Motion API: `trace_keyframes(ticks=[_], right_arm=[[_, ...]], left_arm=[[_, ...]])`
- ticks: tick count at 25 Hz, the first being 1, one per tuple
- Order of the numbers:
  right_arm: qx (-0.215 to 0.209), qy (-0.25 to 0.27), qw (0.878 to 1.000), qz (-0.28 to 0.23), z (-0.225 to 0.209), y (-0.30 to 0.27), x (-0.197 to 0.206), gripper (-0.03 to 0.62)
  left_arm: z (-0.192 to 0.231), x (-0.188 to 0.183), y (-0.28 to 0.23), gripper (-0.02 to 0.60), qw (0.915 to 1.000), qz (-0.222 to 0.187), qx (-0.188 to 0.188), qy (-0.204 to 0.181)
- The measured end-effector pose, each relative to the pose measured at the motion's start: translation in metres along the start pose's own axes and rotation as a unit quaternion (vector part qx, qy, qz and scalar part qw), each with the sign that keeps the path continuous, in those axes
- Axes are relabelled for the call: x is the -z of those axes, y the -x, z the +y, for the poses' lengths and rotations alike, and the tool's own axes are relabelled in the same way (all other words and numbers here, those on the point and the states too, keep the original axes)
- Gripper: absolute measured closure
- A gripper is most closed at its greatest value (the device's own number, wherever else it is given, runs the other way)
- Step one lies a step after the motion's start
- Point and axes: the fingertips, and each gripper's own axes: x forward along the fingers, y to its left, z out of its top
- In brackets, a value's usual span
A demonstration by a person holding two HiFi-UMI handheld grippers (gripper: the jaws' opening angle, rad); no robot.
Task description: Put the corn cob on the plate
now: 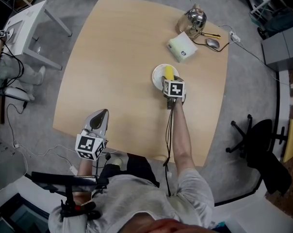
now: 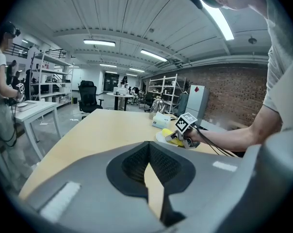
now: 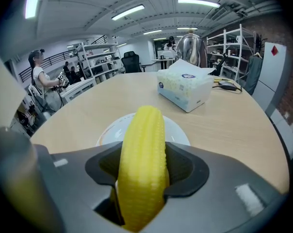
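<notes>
The right gripper (image 3: 142, 171) has its jaws clamped on the corn cob (image 3: 142, 144), which points out over the white plate (image 3: 179, 131); whether it touches the plate cannot be told. The left gripper (image 1: 99, 119) sits well apart from the plate at the table (image 1: 122, 57) edge, jaws closed on nothing. A tissue box (image 1: 183, 48) lies just beyond the plate
</notes>
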Motion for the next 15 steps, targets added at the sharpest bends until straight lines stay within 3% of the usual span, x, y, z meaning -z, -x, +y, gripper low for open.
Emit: trace_keyframes(ticks=[15], right_arm=[[-0.012,-0.013,1.0,-0.019,0.0,0.003,-0.013,0.329]], left_arm=[[0.004,0.001,0.001,0.561,1.0,-0.003,-0.003,0.001]])
